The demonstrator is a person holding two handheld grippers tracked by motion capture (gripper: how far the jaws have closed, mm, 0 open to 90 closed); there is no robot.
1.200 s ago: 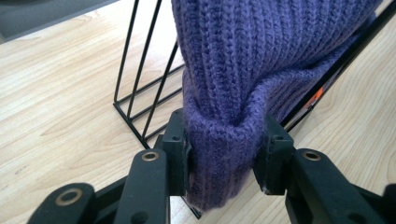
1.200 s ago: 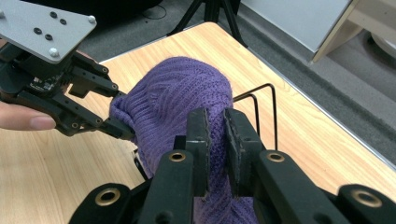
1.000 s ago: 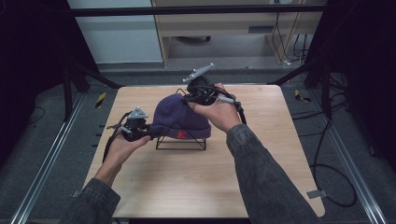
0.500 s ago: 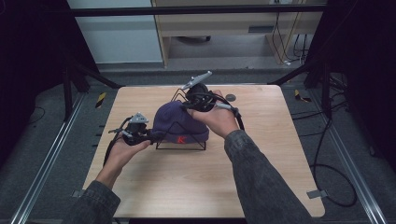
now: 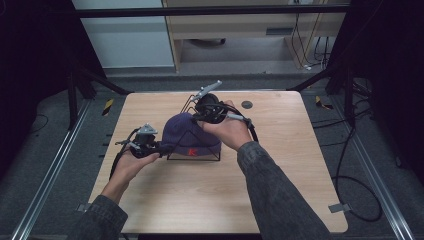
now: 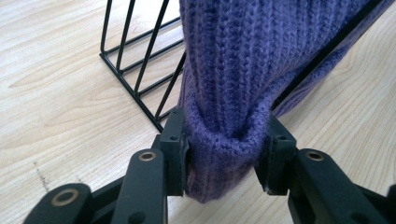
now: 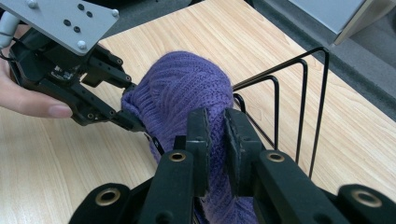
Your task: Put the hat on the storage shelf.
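The purple knitted hat [image 5: 190, 139] is draped over a black wire rack [image 5: 186, 106] near the middle of the table [image 5: 280, 200], a little toward the far edge. Judging from how it lies, the hat is being pulled down over the rack. Its crown already covers the wires, and its lower edge with the small red mark sits close to the rack's base on the side facing the person. What seems left is to settle the fabric evenly and let go; neither grip has been released.

The left gripper [image 6: 227, 140] has its jaws closed on a bunched fold of the hat's ribbed rim, which fills the gap between the pads, just beside a corner of the rack's base. In the high view this gripper [image 5: 159, 148] is at the hat's left end, low by the table.

The right gripper [image 7: 215, 140] has its jaws nearly together, pinching a thin fold of the knit from the far side of the hat; in the high view [image 5: 204, 116] it sits above the rack's top.
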